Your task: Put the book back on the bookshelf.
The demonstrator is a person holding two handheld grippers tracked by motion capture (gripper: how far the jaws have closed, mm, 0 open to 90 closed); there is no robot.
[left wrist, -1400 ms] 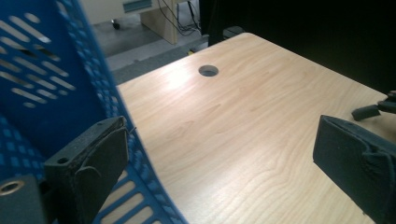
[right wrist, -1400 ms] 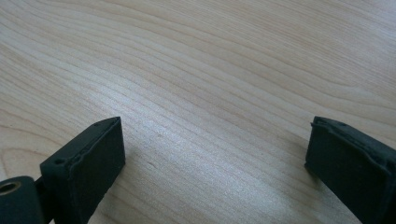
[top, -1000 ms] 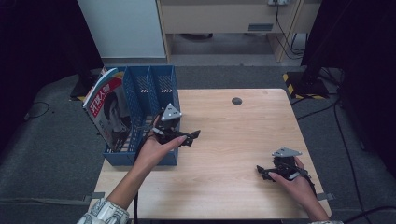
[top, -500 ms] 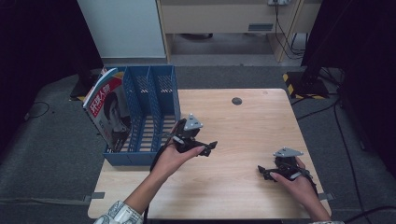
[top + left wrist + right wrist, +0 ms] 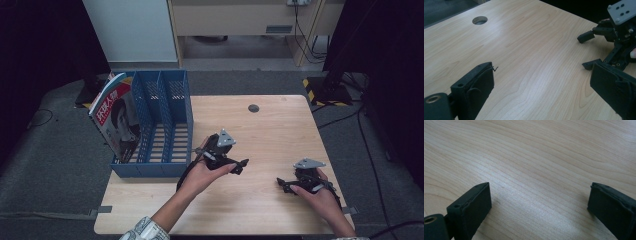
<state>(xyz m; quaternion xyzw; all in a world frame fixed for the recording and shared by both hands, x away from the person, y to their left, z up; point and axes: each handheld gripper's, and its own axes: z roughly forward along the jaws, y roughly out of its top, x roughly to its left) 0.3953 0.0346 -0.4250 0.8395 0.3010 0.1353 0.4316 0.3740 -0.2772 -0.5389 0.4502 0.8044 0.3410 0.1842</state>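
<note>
My left gripper hovers over the middle of the wooden table, held in a hand, jaws pointing right. In the left gripper view its jaws stand wide apart with bare wood between them. My right gripper rests low near the front right of the table, jaws pointing left toward the other one. Its jaws are spread wide over bare wood. The left gripper view also catches the right gripper at the upper right, open.
A blue slotted file rack stands on the table's left side. A magazine leans in its leftmost slot. A round cable hole sits near the far edge. Grey carpet surrounds the table.
My left gripper has moved right, away from the blue rack toward the table's middle. The right gripper has stayed in place.
</note>
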